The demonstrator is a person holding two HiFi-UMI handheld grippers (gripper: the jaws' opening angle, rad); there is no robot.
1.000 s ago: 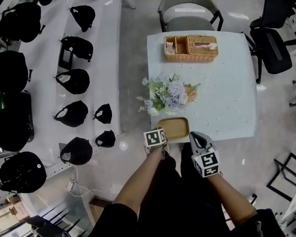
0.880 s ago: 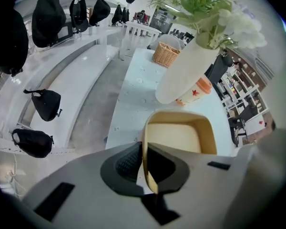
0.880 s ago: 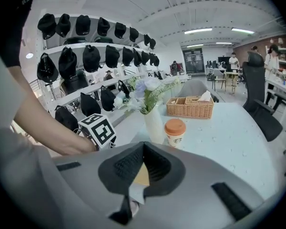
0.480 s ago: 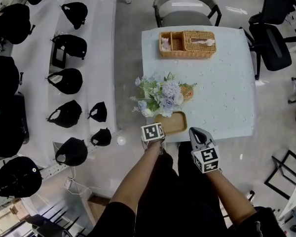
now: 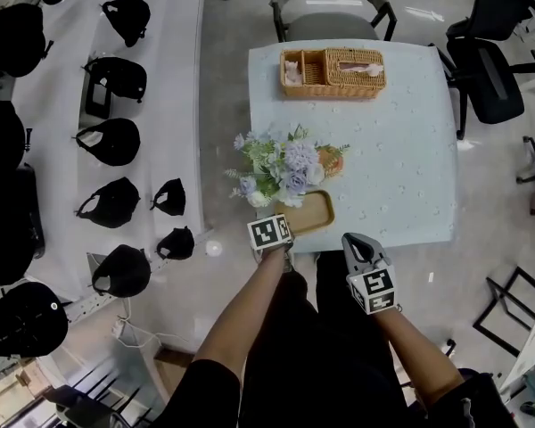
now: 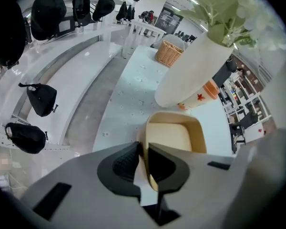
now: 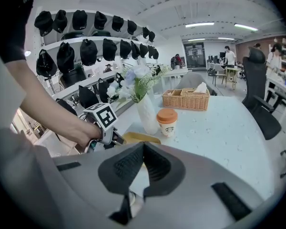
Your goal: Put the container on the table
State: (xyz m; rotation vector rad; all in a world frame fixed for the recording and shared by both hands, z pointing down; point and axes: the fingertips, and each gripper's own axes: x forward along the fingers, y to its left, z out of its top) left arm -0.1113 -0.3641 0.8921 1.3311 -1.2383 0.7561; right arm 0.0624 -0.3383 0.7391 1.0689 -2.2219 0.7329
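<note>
The container (image 5: 310,212) is a shallow tan tray at the near left corner of the pale table (image 5: 401,176), just in front of the flower vase (image 5: 281,168). My left gripper (image 5: 283,239) is shut on its near rim; in the left gripper view the rim (image 6: 169,135) runs between the closed jaws (image 6: 144,149). Whether the tray's bottom touches the table I cannot tell. My right gripper (image 5: 354,242) hangs beside it at the table's near edge, shut and empty (image 7: 143,149).
A coffee cup (image 7: 167,121) stands to the right of the vase. A wicker basket (image 5: 332,72) sits at the table's far edge, with a chair (image 5: 330,7) behind it. White shelves of black caps (image 5: 116,141) run along the left. An office chair (image 5: 495,78) stands at the right.
The left gripper has carried the container further over the table, closer to the vase, and slightly down. The right gripper has followed toward the table's edge.
</note>
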